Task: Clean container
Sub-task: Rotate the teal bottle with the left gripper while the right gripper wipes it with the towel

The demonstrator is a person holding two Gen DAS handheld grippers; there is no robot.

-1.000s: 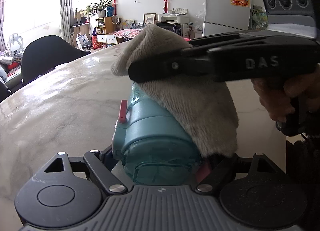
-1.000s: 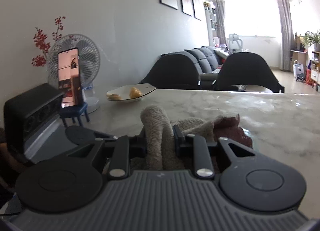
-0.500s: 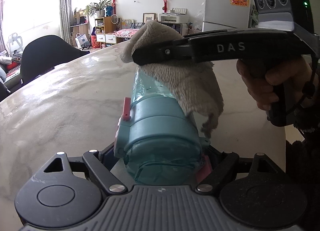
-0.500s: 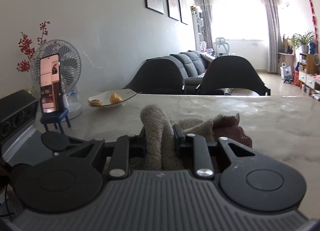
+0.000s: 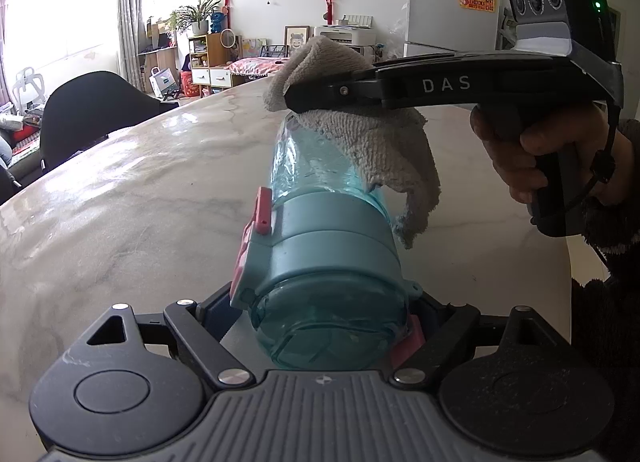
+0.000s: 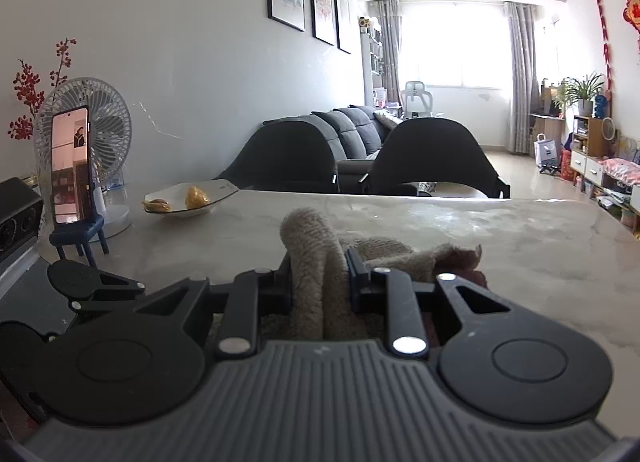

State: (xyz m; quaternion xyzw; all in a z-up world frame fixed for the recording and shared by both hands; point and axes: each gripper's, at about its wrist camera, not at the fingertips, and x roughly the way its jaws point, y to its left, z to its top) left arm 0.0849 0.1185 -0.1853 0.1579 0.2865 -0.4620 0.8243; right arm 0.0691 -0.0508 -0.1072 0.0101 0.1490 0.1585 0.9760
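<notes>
A teal see-through bottle (image 5: 332, 262) with a pink latch lies pointing away from me, its lid end between the fingers of my left gripper (image 5: 320, 322). Those jaws are opening, and both pads still look pressed on the lid. A grey terry cloth (image 5: 376, 142) is draped over the bottle's far end. My right gripper (image 5: 304, 96), held by a person's hand (image 5: 520, 154), reaches in from the right, shut on that cloth. In the right wrist view the cloth (image 6: 316, 262) bulges up between the nearly closed fingers of the right gripper (image 6: 318, 274).
The bottle is over a marble table (image 5: 120, 202). At the table's far-left side stand a phone on a small blue stand (image 6: 70, 166), a white fan (image 6: 104, 134) and a dish of fruit (image 6: 188, 198). Black chairs (image 6: 432, 158) line the far edge.
The right gripper drew the cloth along the bottle, from near the lid to its far end, baring the teal body. The bottle stayed between the left fingers.
</notes>
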